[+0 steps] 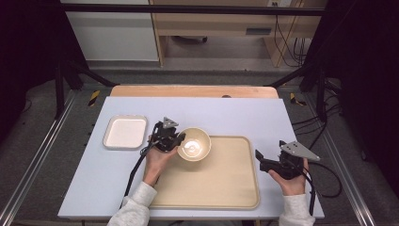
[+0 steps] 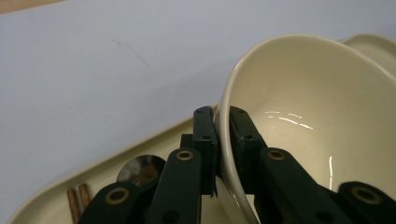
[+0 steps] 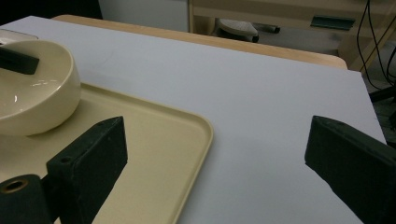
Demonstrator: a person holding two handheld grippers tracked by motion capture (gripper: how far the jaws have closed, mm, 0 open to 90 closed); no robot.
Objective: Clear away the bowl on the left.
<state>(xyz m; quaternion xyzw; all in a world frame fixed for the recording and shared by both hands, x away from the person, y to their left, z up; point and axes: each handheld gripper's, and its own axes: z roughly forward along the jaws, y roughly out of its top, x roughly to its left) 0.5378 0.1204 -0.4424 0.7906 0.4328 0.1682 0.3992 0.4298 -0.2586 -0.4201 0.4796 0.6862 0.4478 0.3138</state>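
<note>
Item 1: bowl. Round, cream-coloured, smooth and glossy like glazed ceramic or hard plastic, with bright highlights on the inner wall. The wall is thin and curves in to a small flat bottom; the inside holds nothing. It sits at the far left corner of the tray, tipped slightly, with its left rim caught in a gripper. In the right gripper view the bowl shows its rounded outer side low over the tray surface; whether the base rests on the tray cannot be told.

Item 2: left gripper. Black, with brass-coloured pivot rivets and a grey 3-cornered plate on top. In the left gripper view its 2 jaws are nearly together, pinching the rim of the bowl, 1 pad inside and 1 outside.

Item 3: right gripper. Black, matte, blocky, held by the right hand just off the tray's right edge, well apart from the bowl. Its jaws stand wide with nothing between them.

Item 4: tray. Rectangular, beige, matte plastic, rounded corners, low raised lip. It lies on the near half of the table.

Item 5: table. Flat pale lavender sheet over a wooden top, whose edge shows at the far side.

Item 6: dish. Shallow, white, square with rounded corners, left of the bowl on the sheet.
</note>
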